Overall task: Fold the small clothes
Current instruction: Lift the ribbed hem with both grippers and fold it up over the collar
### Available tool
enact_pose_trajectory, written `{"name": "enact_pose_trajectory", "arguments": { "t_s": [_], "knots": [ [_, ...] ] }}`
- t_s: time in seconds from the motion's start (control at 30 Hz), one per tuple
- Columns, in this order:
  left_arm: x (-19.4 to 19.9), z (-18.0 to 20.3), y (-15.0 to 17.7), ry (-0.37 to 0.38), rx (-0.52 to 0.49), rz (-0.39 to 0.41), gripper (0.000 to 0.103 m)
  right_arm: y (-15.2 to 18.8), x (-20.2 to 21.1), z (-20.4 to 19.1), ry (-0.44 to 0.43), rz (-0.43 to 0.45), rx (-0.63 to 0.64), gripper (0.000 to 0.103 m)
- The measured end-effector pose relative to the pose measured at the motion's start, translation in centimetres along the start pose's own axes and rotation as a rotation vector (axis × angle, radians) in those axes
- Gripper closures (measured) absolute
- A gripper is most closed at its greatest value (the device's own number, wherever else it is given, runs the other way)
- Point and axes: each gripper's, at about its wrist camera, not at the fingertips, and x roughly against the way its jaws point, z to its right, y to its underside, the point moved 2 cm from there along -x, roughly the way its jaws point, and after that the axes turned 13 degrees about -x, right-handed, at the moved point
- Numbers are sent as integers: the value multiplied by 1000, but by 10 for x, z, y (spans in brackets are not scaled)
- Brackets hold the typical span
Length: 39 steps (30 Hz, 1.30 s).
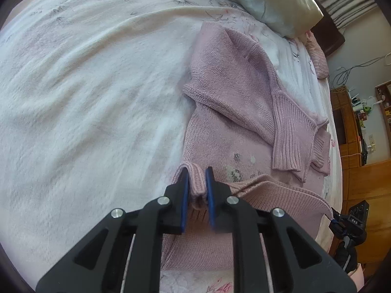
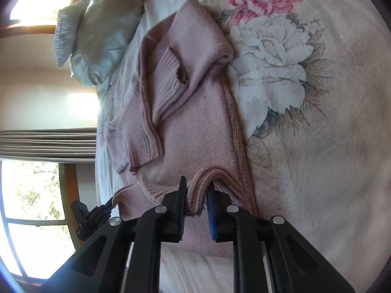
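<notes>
A pink knitted sweater lies on the floral bedspread, both sleeves folded across its body. My left gripper is shut on a bunched fold of the sweater's ribbed hem at the near left corner. In the right wrist view the same sweater stretches away, with a ribbed cuff lying on top. My right gripper is shut on the hem's other corner, the knit pinched between its blue pads. The right gripper also shows at the left view's right edge, and the left gripper at the right view's lower left.
A pale green pillow lies at the bed's head, beyond the sweater. Another pink knitted piece sits near the bed's far edge. Wooden furniture and cables stand past that edge. A window is left in the right view.
</notes>
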Motion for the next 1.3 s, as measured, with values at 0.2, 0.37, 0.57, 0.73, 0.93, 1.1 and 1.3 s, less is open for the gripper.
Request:
{"name": "enact_pose_trajectory", "arguments": {
  "t_s": [0.2,0.37,0.57,0.73,0.93,1.1,1.3],
  "knots": [
    [37,-11,-4,50,17,112,69,2,20,-7,50,58,71,46],
    [30,11,-3,-39,-199,60,66,9,39,-21,119,121,206,46],
    [-21,31,-2,-182,-354,-56,57,21,29,-35,183,107,323,46],
    [-35,32,-1,-193,-373,-65,90,26,12,-50,268,95,454,46],
    [-6,48,12,-159,-430,39,94,20,-17,-60,361,91,571,45],
    [-2,57,19,-145,-465,58,94,8,-39,-59,404,80,591,45],
    [-40,48,13,-200,-440,-50,88,20,-58,-59,450,12,696,83]
  ]
}}
